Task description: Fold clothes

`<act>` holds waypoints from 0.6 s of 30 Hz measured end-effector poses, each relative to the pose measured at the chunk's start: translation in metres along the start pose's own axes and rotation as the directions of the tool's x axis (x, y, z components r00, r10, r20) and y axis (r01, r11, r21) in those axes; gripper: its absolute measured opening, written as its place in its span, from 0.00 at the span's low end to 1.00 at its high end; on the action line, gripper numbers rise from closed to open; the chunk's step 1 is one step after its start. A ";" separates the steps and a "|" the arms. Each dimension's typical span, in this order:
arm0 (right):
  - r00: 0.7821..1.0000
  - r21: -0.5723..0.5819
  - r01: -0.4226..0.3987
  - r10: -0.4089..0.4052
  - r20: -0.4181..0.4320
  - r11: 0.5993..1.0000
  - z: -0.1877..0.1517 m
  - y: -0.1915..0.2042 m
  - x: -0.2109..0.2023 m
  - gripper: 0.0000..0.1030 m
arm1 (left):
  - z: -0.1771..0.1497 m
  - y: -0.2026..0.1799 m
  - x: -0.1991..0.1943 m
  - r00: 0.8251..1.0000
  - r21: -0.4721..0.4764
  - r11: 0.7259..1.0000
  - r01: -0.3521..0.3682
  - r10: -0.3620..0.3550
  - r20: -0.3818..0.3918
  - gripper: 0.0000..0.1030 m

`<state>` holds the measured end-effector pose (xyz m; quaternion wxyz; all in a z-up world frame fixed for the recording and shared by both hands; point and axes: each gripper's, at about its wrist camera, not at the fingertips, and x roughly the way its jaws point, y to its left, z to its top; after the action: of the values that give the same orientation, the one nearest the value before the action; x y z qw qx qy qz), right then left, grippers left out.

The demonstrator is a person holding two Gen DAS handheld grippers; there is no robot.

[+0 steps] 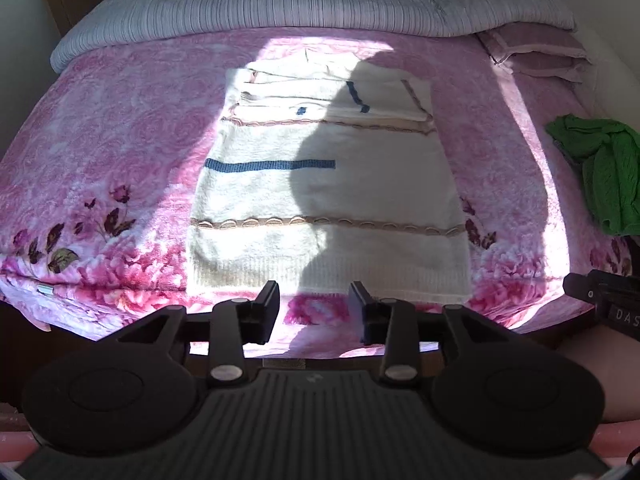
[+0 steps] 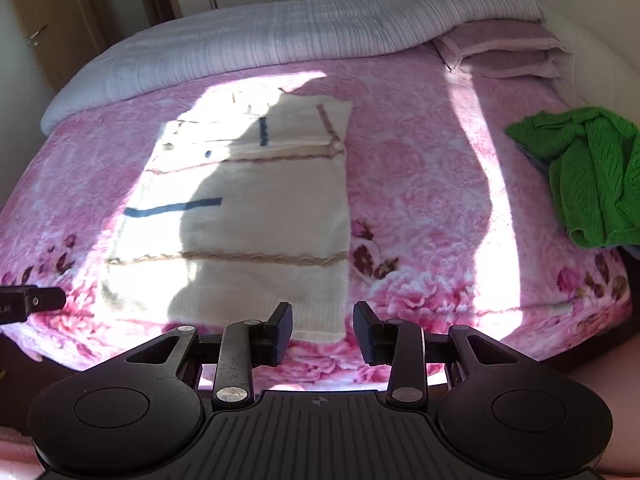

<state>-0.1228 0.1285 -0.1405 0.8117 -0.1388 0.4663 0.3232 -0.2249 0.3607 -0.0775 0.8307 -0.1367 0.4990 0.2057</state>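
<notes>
A cream knit sweater [image 1: 320, 200] with blue and tan stripes lies flat on the pink floral blanket [image 1: 120, 140], its sleeves folded in across the top. It also shows in the right wrist view [image 2: 248, 220]. My left gripper [image 1: 314, 300] is open and empty, just short of the sweater's hem. My right gripper [image 2: 323, 320] is open and empty, near the hem's right corner. A green knit garment [image 2: 588, 176] lies crumpled at the right edge of the bed, also in the left wrist view [image 1: 600, 168].
A grey striped quilt [image 1: 300, 0] is bunched along the far side of the bed. A folded mauve blanket [image 2: 500, 52] sits at the far right corner. A wooden wardrobe door [image 2: 44, 32] stands at the left. Sunlight and shadow fall across the sweater.
</notes>
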 end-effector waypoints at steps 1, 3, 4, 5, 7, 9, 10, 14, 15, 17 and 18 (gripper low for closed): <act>1.000 -0.004 -0.007 0.007 -0.008 1.000 -0.007 0.001 -0.002 0.38 | -0.005 -0.002 -0.005 1.000 0.003 1.000 -0.007 0.007 0.006 0.33; 0.999 -0.003 -0.030 0.030 -0.034 1.000 -0.018 0.005 -0.005 0.38 | -0.015 -0.007 -0.012 1.000 0.017 1.000 -0.019 0.019 0.014 0.33; 0.998 0.001 -0.042 0.042 -0.046 0.999 -0.025 0.006 -0.006 0.38 | -0.020 -0.009 -0.015 1.000 0.027 0.999 -0.023 0.023 0.019 0.33; 0.997 0.007 -0.051 0.051 -0.058 0.999 -0.031 0.007 -0.006 0.38 | -0.025 -0.012 -0.018 0.999 0.038 0.999 -0.027 0.026 0.024 0.33; 0.995 0.021 -0.062 0.064 -0.081 0.998 -0.040 0.009 -0.008 0.38 | -0.033 -0.016 -0.024 0.999 0.058 0.998 -0.035 0.034 0.030 0.33; 0.993 0.027 -0.064 0.067 -0.096 0.998 -0.048 0.011 -0.012 0.38 | -0.041 -0.019 -0.029 0.999 0.072 0.997 -0.039 0.037 0.038 0.33; 0.993 0.024 -0.060 0.062 -0.097 0.998 -0.051 0.011 -0.015 0.38 | -0.044 -0.020 -0.031 0.998 0.077 0.996 -0.043 0.039 0.041 0.33; 0.995 0.023 -0.046 0.047 -0.088 0.999 -0.058 0.014 -0.025 0.38 | -0.057 -0.021 -0.039 0.997 0.090 0.994 -0.056 0.051 0.052 0.33; 0.995 0.023 -0.042 0.044 -0.087 0.999 -0.060 0.015 -0.028 0.38 | -0.059 -0.020 -0.041 0.997 0.089 0.994 -0.058 0.053 0.053 0.33; 0.995 0.018 -0.042 0.043 -0.091 0.999 -0.064 0.019 -0.031 0.38 | -0.065 -0.017 -0.045 0.997 0.086 0.994 -0.061 0.057 0.055 0.33; 0.995 0.016 -0.042 0.043 -0.093 0.999 -0.065 0.022 -0.032 0.38 | -0.068 -0.015 -0.047 0.997 0.085 0.994 -0.063 0.058 0.054 0.33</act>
<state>-0.1920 0.0979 -0.1459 0.7830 -0.1382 0.5087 0.3302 -0.2893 0.3086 -0.0674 0.8418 -0.0801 0.4897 0.2125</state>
